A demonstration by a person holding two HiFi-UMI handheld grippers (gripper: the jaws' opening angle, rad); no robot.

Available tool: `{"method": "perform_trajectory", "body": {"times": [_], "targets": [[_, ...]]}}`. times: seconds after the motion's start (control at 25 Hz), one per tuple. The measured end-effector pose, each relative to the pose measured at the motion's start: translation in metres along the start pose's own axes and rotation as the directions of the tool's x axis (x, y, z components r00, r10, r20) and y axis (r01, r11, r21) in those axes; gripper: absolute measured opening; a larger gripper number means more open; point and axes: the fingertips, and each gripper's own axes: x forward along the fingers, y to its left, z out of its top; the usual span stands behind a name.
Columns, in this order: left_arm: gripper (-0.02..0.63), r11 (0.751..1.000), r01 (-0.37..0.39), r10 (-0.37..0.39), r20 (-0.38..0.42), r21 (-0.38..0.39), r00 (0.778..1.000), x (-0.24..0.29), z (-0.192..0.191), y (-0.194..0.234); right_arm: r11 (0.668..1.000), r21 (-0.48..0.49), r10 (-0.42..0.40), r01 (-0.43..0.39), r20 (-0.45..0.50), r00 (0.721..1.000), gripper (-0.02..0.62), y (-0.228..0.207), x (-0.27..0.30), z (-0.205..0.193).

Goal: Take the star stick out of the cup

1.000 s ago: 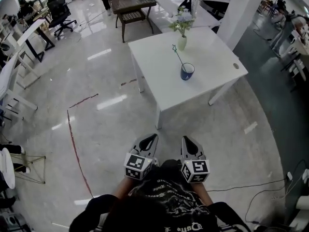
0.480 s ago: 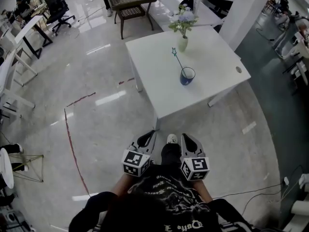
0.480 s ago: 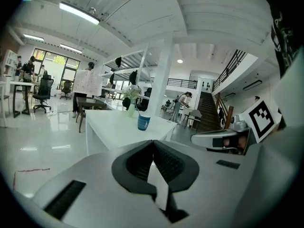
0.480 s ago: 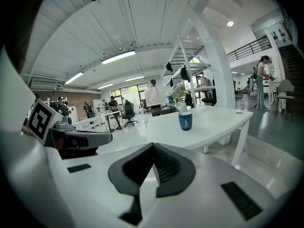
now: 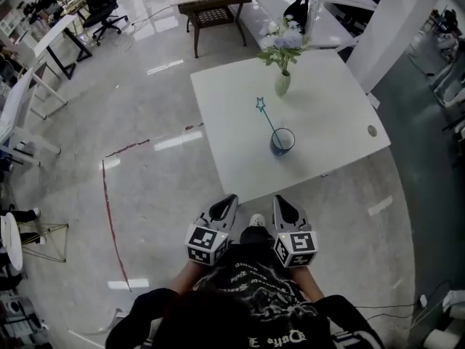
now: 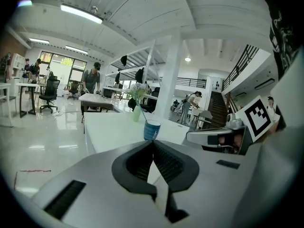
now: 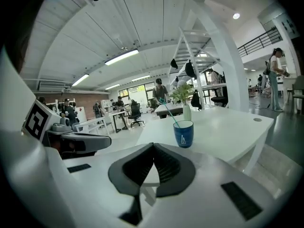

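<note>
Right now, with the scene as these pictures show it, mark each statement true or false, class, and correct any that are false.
1. The star stick stands in the blue cup. True.
2. The right gripper is shut on the star stick. False: its jaws are together on nothing, and the stick is ahead of it, in the cup.
3. A vase of flowers stands on the white table, beyond the cup. True.
4. The left gripper has its jaws wide apart. False: its jaws are together, with nothing between them.
</note>
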Motion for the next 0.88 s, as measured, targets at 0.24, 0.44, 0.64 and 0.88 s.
{"method": "perform_trajectory", "body": {"times": [0.24, 0.44, 0.64, 0.88], "targets": [[0.02, 0.999, -0.042, 0.042, 0.007, -0.022, 0.999, 0.076, 0.015, -0.002, 0.997, -0.052, 0.056, -0.056, -0.002, 0.998, 0.008, -0.062, 0.043, 0.03], [0.02, 0.997, -0.066, 0.067, 0.005, -0.043, 0.998, 0.116, 0.028, -0.009, 0.992, -0.087, 0.09, -0.092, -0.02, 0.996, 0.008, -0.095, 0.064, 0.047], [0.02, 0.997, -0.065, 0.065, -0.012, -0.048, 0.998, 0.137, 0.038, -0.007, 0.991, -0.09, 0.095, -0.095, -0.001, 0.995, 0.008, -0.111, 0.081, 0.071], [0.02, 0.995, -0.084, 0.083, -0.019, -0.061, 0.996, 0.143, 0.058, 0.012, 0.99, -0.099, 0.102, -0.103, -0.009, 0.995, 0.009, -0.102, 0.094, 0.081]]}}
